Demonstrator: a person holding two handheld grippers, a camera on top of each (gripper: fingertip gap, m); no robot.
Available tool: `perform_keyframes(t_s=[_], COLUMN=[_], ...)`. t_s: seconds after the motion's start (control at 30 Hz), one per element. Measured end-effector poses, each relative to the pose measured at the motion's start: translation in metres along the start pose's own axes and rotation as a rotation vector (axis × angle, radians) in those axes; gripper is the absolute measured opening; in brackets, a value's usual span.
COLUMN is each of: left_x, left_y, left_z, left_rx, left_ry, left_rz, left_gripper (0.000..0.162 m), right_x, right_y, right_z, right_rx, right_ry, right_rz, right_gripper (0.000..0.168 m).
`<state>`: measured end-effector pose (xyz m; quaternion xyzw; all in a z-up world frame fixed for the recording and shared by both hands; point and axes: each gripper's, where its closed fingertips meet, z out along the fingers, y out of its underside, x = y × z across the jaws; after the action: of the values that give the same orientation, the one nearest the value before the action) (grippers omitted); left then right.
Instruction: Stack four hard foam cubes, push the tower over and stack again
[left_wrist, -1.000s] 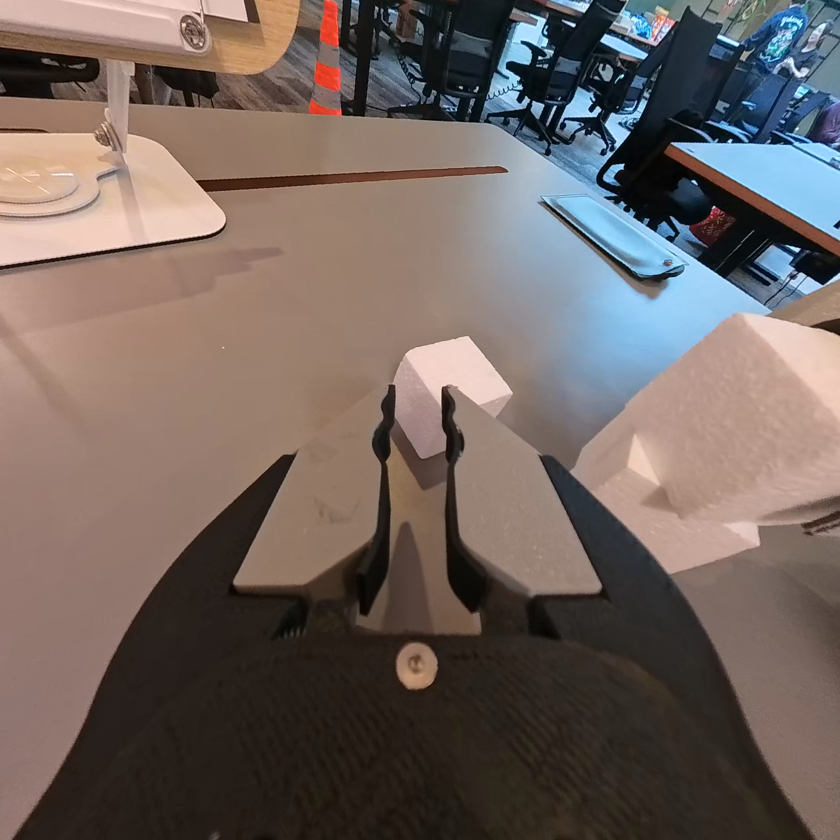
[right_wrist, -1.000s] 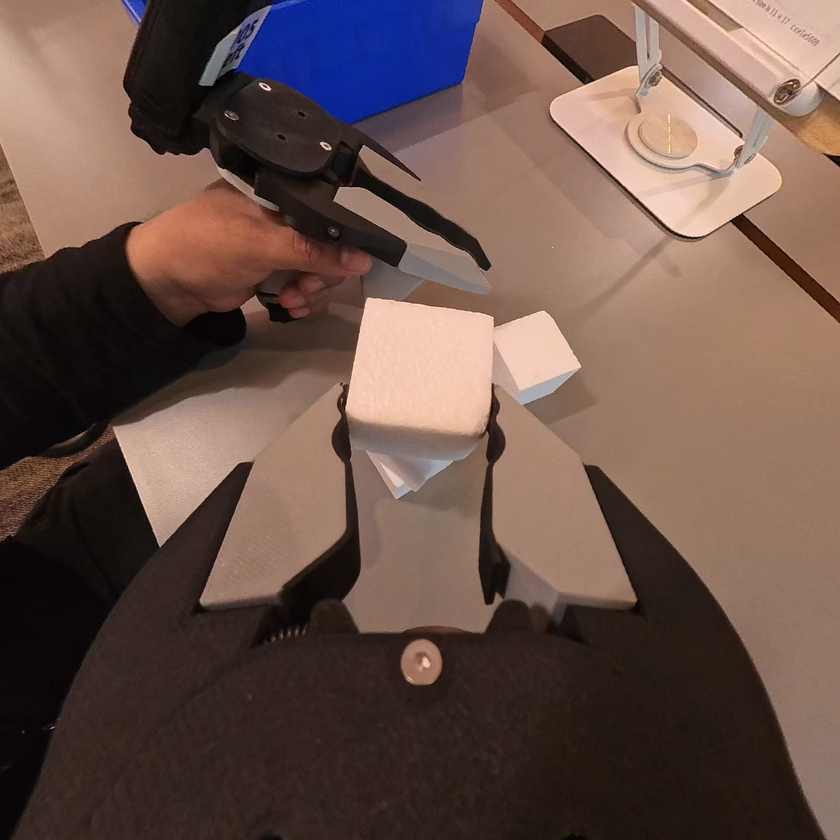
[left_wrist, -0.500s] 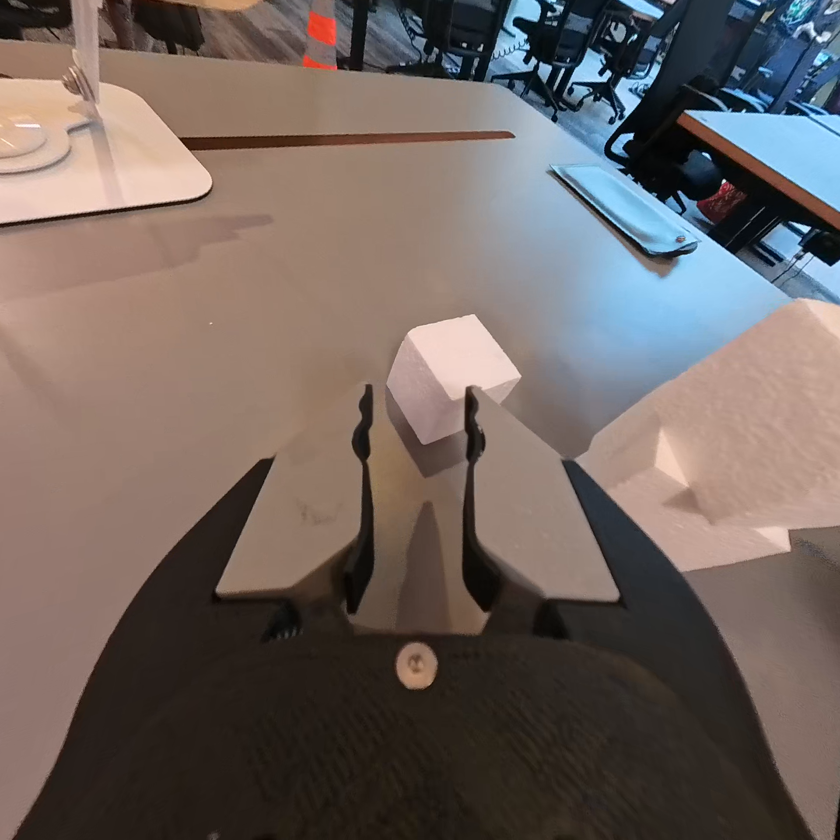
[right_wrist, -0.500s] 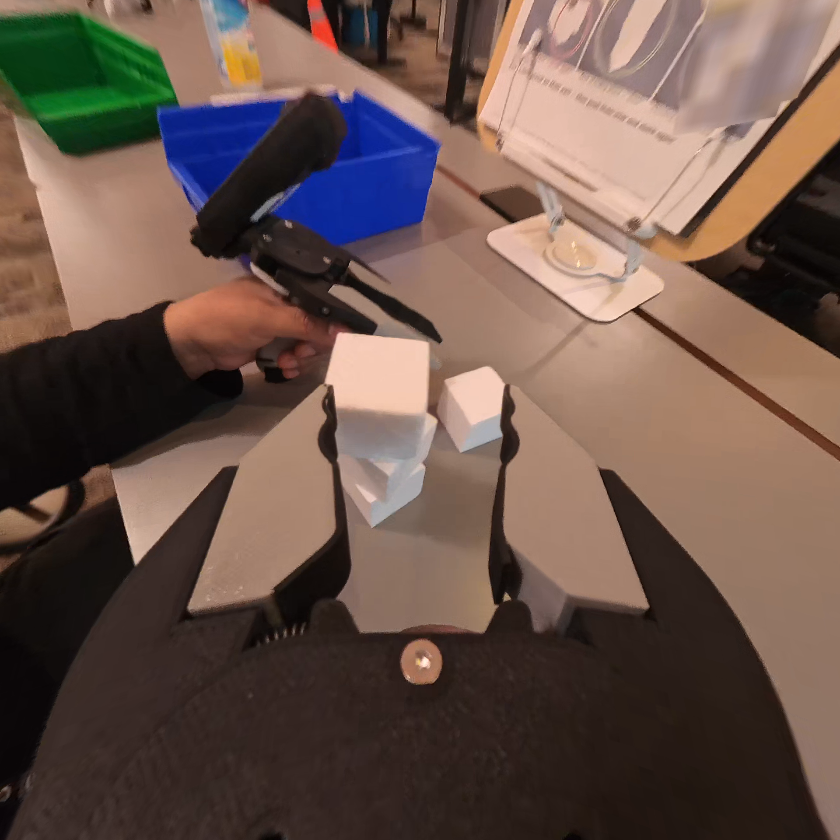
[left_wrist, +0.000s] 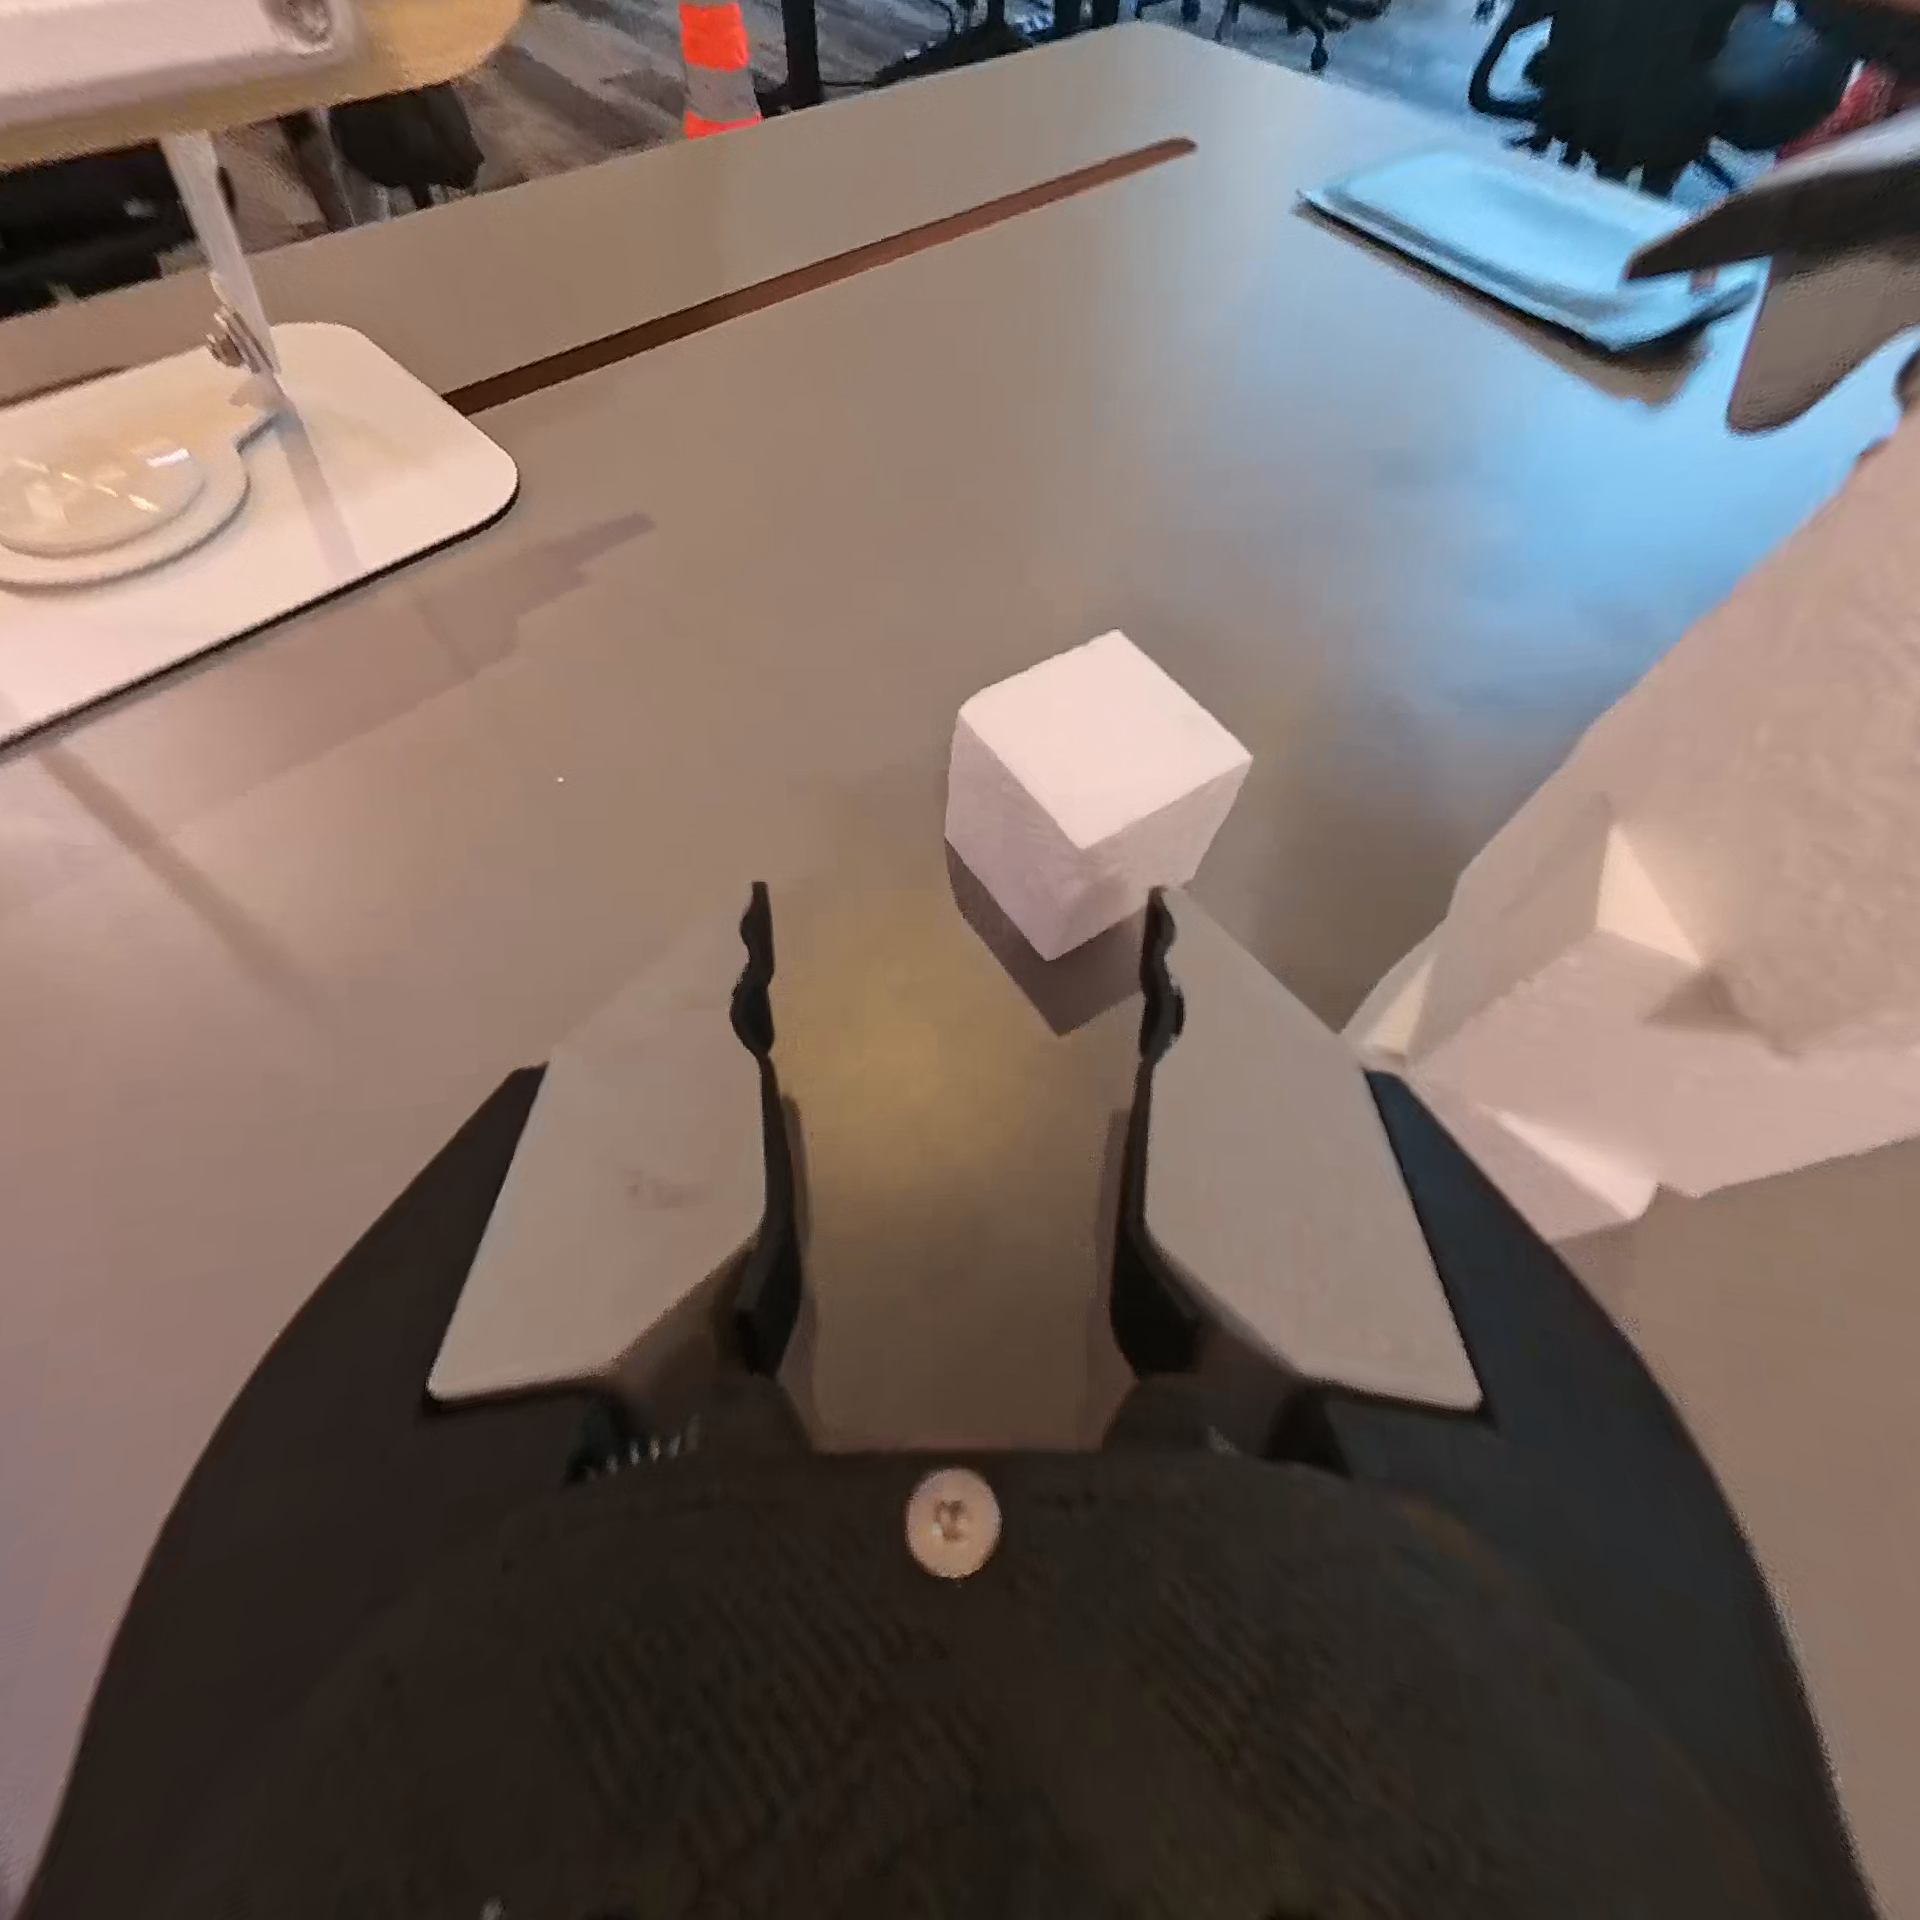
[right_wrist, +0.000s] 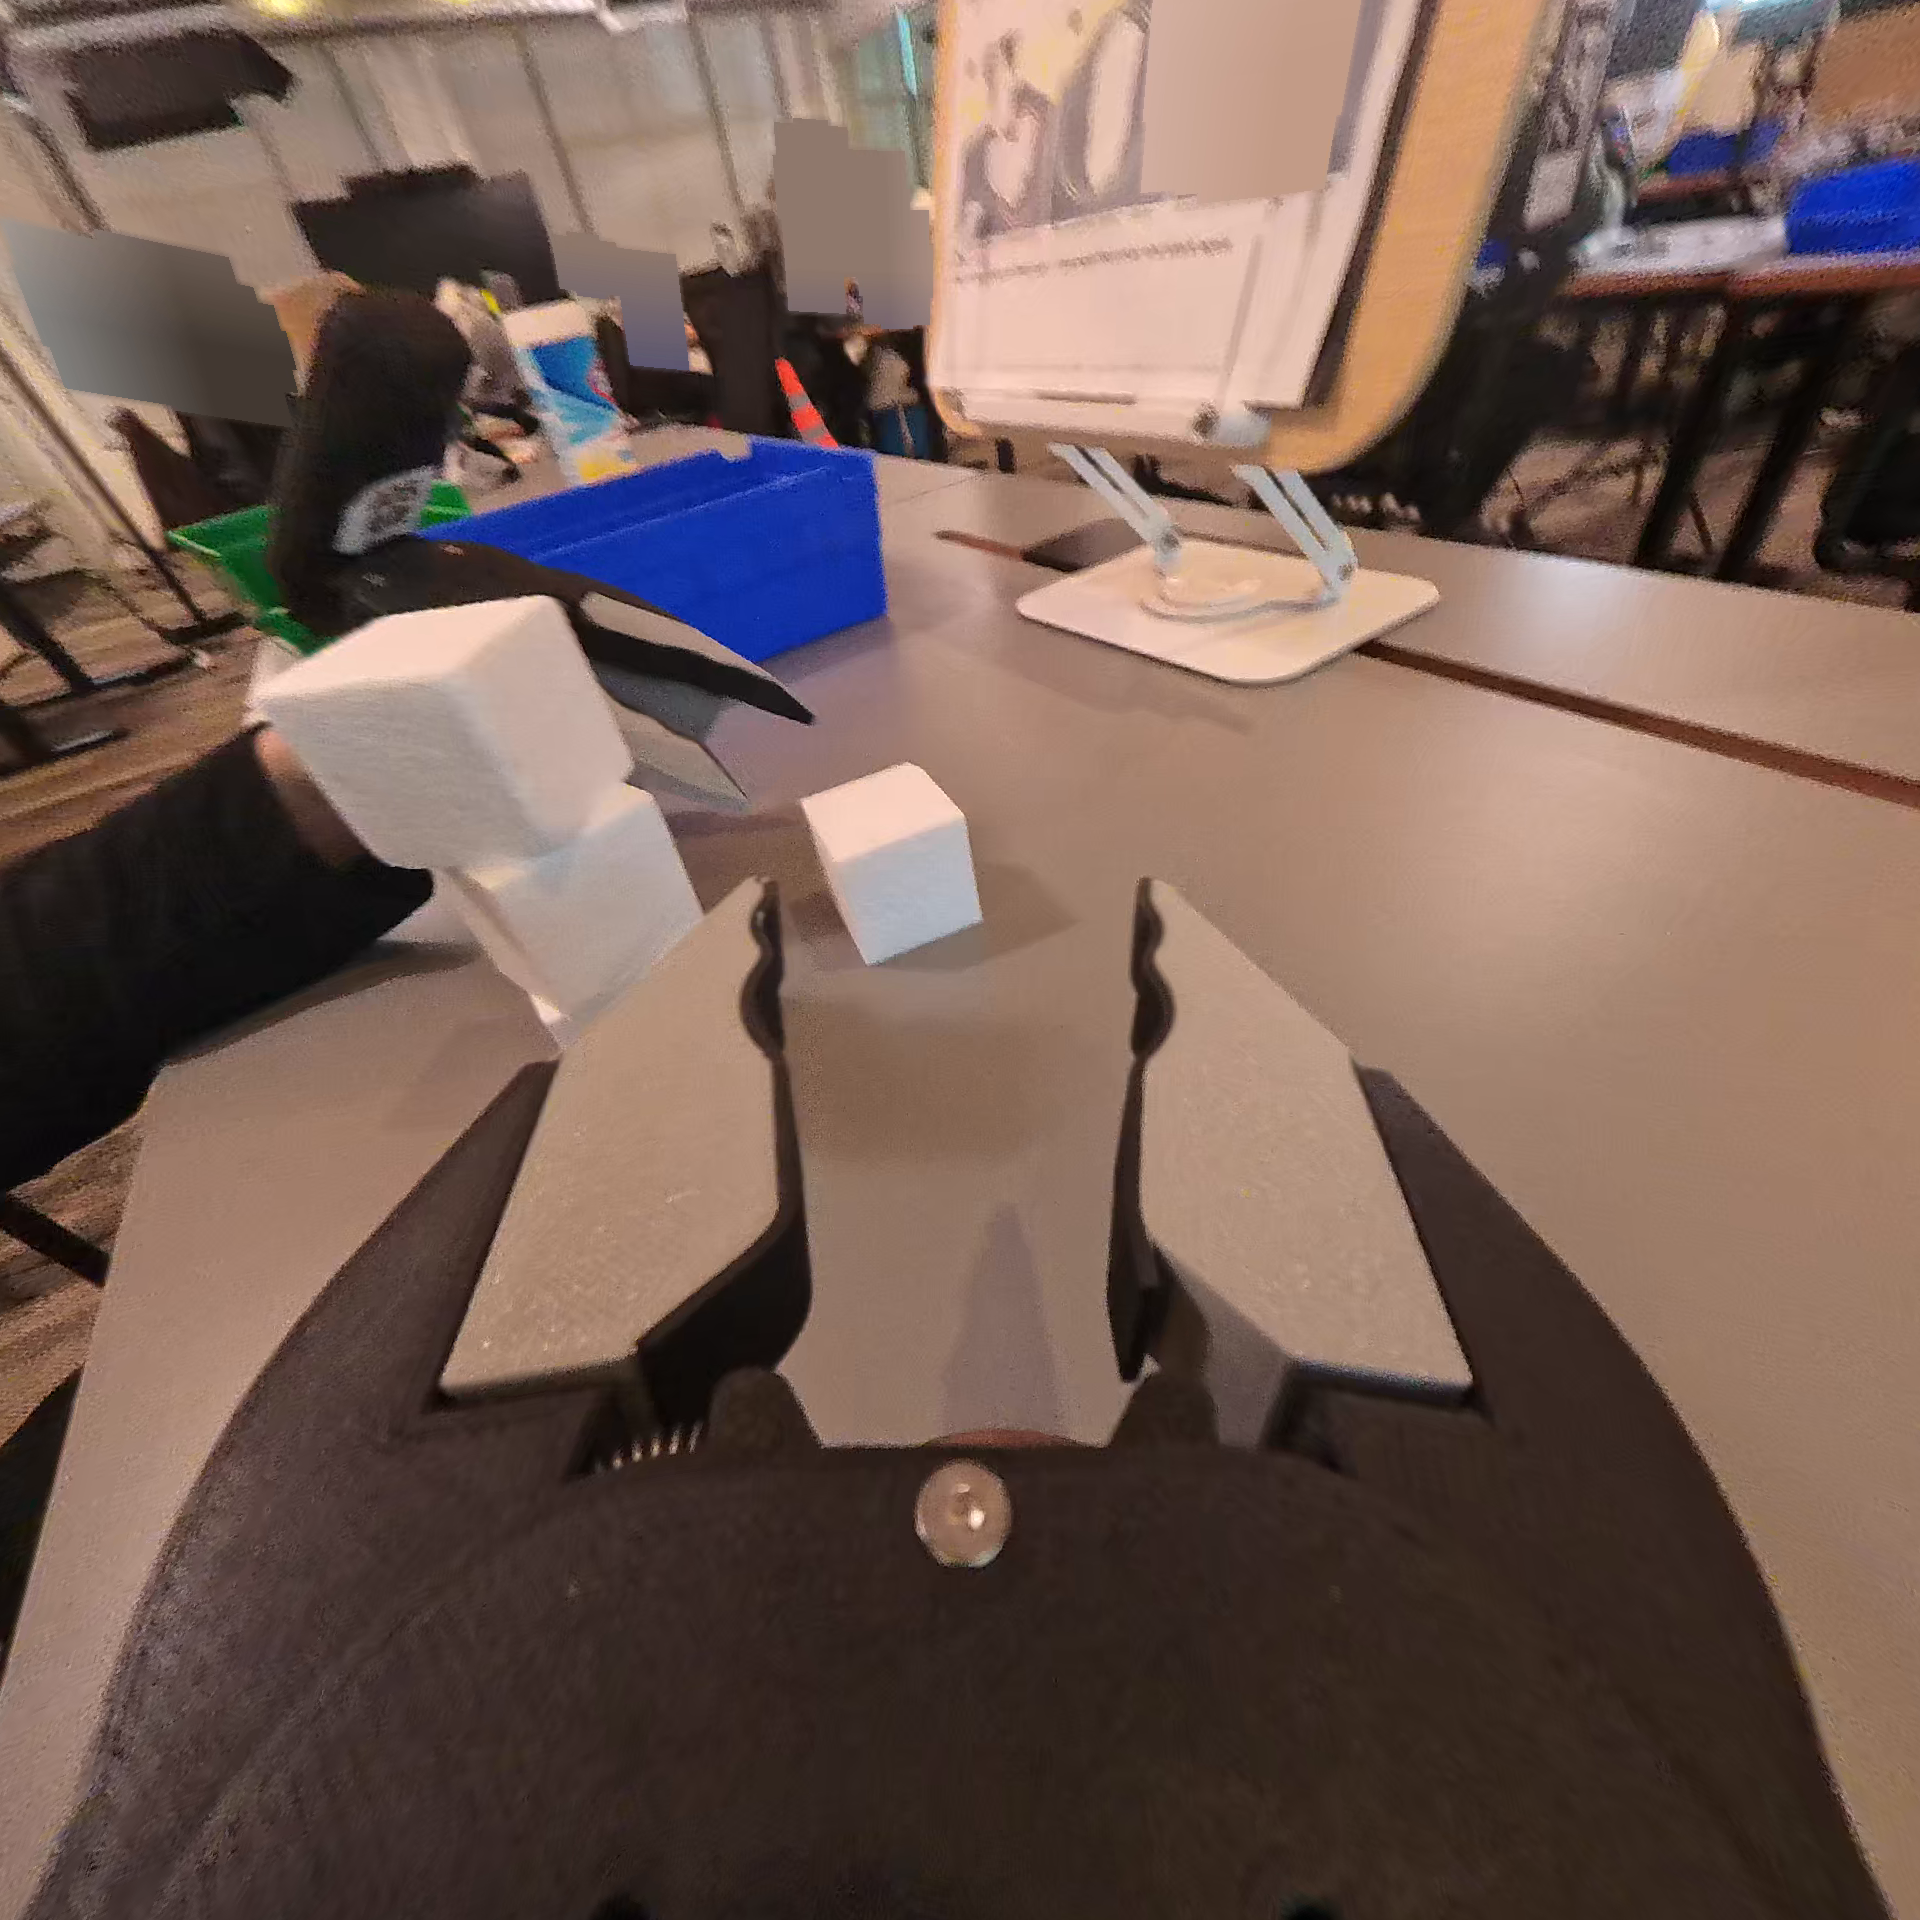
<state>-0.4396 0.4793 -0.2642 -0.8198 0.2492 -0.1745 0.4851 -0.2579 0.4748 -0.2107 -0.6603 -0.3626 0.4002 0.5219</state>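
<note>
Both my grippers, left (left_wrist: 954, 940) and right (right_wrist: 951, 935), hover spread and empty over the table (left_wrist: 1039, 436), a loose cube (left_wrist: 1091, 790) ahead; a blue bin (right_wrist: 727, 551) sits behind.

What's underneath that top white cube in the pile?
The top cube sits skewed on another white cube. A third corner peeks out below; the right gripper's finger hides the pile's base.

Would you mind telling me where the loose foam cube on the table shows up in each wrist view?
Left wrist view: loose cube at centre, just beyond the open fingertips.
Right wrist view: same cube left of centre, right of the stack.
Shared landmark: the white stand base.
</note>
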Motion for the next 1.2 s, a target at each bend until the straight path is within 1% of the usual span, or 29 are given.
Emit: perform_keyframes(t_s=[0.03,0.07,0.13,0.23,0.33,0.43,0.53,0.63,0.77,0.8,0.87,0.9,0.97,1.07,1.13,1.2], left_x=[0.002,0.004,0.009,0.013,0.022,0.026,0.031,0.029,0.03,0.031,0.031,0.032,0.031,0.02,0.014,0.017], left_y=[0.001,0.004,0.012,0.017,0.005,-0.007,-0.011,-0.007,0.004,0.009,0.02,0.02,0.011,-0.02,-0.044,-0.067], left_z=[0.0,0.0,0.001,0.002,0.0,0.008,0.02,0.031,0.048,0.053,0.059,0.061,0.061,0.05,0.034,0.012], left_rx=[-0.004,-0.009,-0.027,-0.059,-0.058,-0.09,-0.184,-0.304,-0.411,-0.44,-0.49,-0.488,-0.456,-0.374,-0.331,-0.291], left_ry=[0.007,0.026,0.103,0.212,0.28,0.335,0.433,0.494,0.536,0.542,0.554,0.558,0.55,0.483,0.438,0.422], left_rz=[0.046,0.093,0.16,0.181,0.316,0.47,0.539,0.571,0.602,0.611,0.638,0.642,0.625,0.591,0.563,0.545], left_gripper=[0.072,0.073,0.078,0.083,0.086,0.086,0.08,0.084,0.086,0.084,0.06,0.059,0.059,0.059,0.059,0.059], right_x=[-0.001,-0.002,-0.009,-0.012,-0.017,-0.018,-0.017,-0.016,-0.014,-0.013,-0.011,-0.009,-0.006,-0.004,-0.003,-0.003], right_y=[-0.003,-0.005,-0.005,-0.003,-0.002,-0.001,-0.001,-0.002,-0.007,-0.007,-0.007,-0.006,-0.004,-0.001,0.003,0.005], right_z=[-0.001,-0.001,0.002,0.006,0.008,0.009,0.008,0.007,0.004,0.003,0.003,0.003,0.003,0.004,0.006,0.007], right_rx=[0.034,0.054,0.057,0.052,0.047,0.037,0.039,0.043,0.057,0.059,0.058,0.056,0.051,0.039,0.023,0.012], right_ry=[-0.003,-0.003,-0.054,-0.081,-0.102,-0.097,-0.095,-0.103,-0.093,-0.091,-0.088,-0.086,-0.081,-0.078,-0.071,-0.067], right_rz=[-0.007,0.003,0.033,0.06,0.063,0.038,0.041,0.061,0.047,0.048,0.06,0.066,0.076,0.087,0.085,0.078], right_gripper=[0.06,0.061,0.062,0.062,0.062,0.061,0.061,0.061,0.059,0.059,0.058,0.058,0.058,0.058,0.058,0.058])
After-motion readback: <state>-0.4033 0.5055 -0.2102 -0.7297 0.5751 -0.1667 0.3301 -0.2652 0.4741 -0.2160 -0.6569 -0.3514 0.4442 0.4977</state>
